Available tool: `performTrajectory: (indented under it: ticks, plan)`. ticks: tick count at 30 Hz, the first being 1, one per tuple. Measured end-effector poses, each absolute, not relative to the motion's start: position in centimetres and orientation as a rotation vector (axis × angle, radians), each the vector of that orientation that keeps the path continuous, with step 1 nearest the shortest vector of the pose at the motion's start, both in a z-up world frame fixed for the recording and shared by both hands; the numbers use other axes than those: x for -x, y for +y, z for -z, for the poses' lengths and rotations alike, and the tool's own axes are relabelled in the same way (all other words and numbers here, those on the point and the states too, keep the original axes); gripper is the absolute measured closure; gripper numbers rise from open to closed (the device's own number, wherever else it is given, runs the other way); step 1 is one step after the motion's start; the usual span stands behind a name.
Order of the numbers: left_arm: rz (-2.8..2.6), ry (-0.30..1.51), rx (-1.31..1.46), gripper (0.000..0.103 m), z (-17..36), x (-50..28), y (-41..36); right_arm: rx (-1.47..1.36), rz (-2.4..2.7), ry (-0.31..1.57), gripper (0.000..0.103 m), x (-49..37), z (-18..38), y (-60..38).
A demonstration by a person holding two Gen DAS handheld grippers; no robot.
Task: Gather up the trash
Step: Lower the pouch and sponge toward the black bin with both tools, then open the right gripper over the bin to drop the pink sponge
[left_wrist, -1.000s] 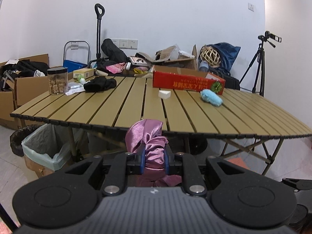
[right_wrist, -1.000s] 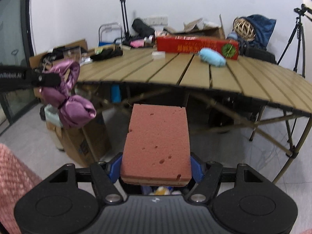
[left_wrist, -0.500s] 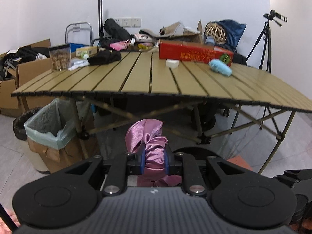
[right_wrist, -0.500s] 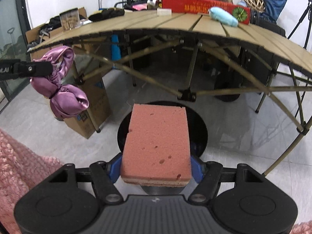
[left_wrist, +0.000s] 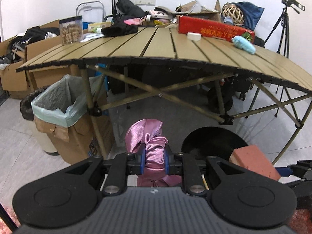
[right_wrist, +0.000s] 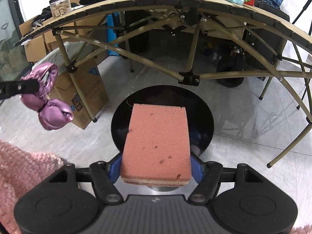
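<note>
My left claw (left_wrist: 155, 160) pinches a crumpled shiny pink satin bow (left_wrist: 150, 142). My right claw (right_wrist: 156, 167) clamps a flat pink sponge (right_wrist: 158, 140), pitted with holes, above the round black bin (right_wrist: 206, 117) on the floor.

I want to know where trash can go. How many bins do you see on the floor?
2: a round black bin under the sponge, and a bag-lined cardboard box by the table leg. Others may be hidden.

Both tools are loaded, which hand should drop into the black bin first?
Right, probably. Its tool holds the pink sponge directly over the round black bin. The left tool, gripping the purple satin bow, sits off to the bin's left side.
</note>
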State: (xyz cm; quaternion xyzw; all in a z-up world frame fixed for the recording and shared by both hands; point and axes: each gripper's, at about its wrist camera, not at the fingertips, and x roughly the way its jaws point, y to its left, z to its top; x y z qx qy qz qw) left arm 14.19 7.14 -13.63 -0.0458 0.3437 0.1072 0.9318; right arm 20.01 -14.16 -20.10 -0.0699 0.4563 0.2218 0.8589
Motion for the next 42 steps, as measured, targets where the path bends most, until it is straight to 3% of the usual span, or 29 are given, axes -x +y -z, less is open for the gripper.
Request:
performTrajectory:
  ticks: [31,34,37,40,42]
  plan:
    - [-0.284,0.797,0.099,0.085,16.5,-18.4,8.9,0.163,-0.402,0.979,0.034,-27.6,23.8,-11.1]
    - [-0.277,0.795,0.097,0.085,16.5,-18.5,8.8,0.169,-0.398,0.984,0.019,-27.7,24.0,-11.2]
    - [-0.273,0.794,0.093,0.085,16.5,-18.5,8.7,0.178,-0.394,0.977,0.016,-27.8,24.0,-11.2]
    - [-0.272,0.796,0.094,0.085,16.6,-18.6,8.7,0.184,-0.387,0.979,0.001,-27.8,24.0,-11.2]
    - [-0.27,0.795,0.094,0.085,16.6,-18.6,8.7,0.186,-0.384,0.978,0.001,-27.8,24.0,-11.3]
